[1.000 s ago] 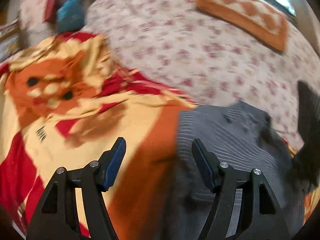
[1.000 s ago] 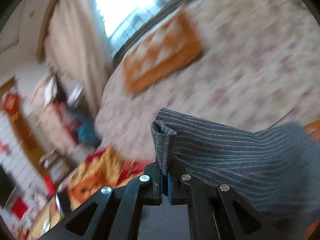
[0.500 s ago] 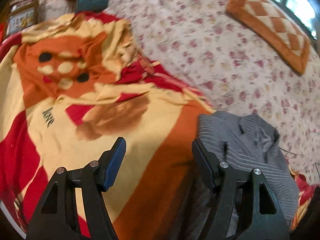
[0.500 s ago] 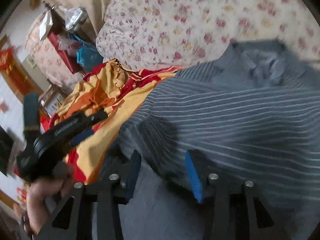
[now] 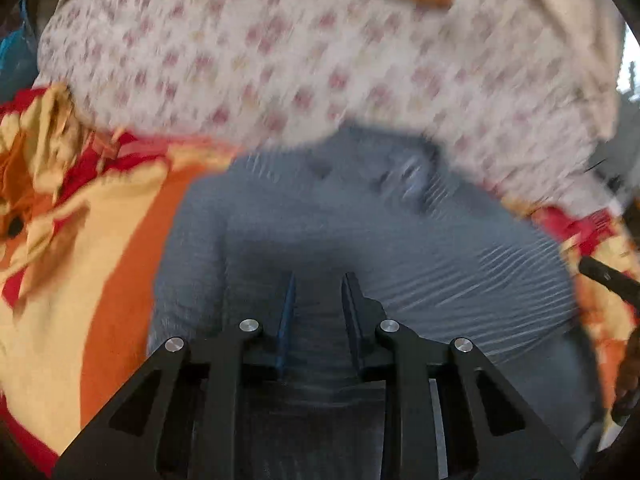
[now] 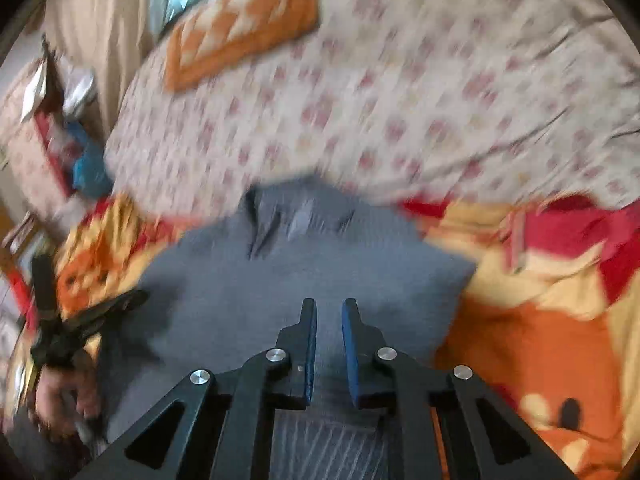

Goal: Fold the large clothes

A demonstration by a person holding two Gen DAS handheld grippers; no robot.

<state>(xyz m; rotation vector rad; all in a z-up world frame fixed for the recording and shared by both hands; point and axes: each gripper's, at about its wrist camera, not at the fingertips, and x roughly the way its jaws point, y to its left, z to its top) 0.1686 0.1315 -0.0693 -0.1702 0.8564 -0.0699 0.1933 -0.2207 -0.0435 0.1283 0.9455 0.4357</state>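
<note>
A grey striped shirt point(image 5: 360, 232) lies folded on the orange, yellow and red cartoon blanket point(image 5: 80, 280), collar toward the far side. It also shows in the right wrist view point(image 6: 304, 264). My left gripper point(image 5: 318, 284) hovers over the shirt's near part, its jaws a narrow gap apart with nothing between them. My right gripper point(image 6: 328, 308) is over the shirt's near edge, its jaws also slightly apart and empty. The left gripper and the hand holding it show in the right wrist view point(image 6: 60, 332) at the shirt's left side. Both views are motion-blurred.
A floral bedspread point(image 6: 400, 100) covers the bed beyond the shirt. An orange checked cushion point(image 6: 240, 28) lies at the far side under a window. Cluttered furniture with a blue bag point(image 6: 86, 168) stands at the left. The blanket point(image 6: 540, 340) spreads to the right.
The right gripper let go of the shirt, which now lies flat. Both grippers moved over the shirt's near part and their jaws narrowed from wide open.
</note>
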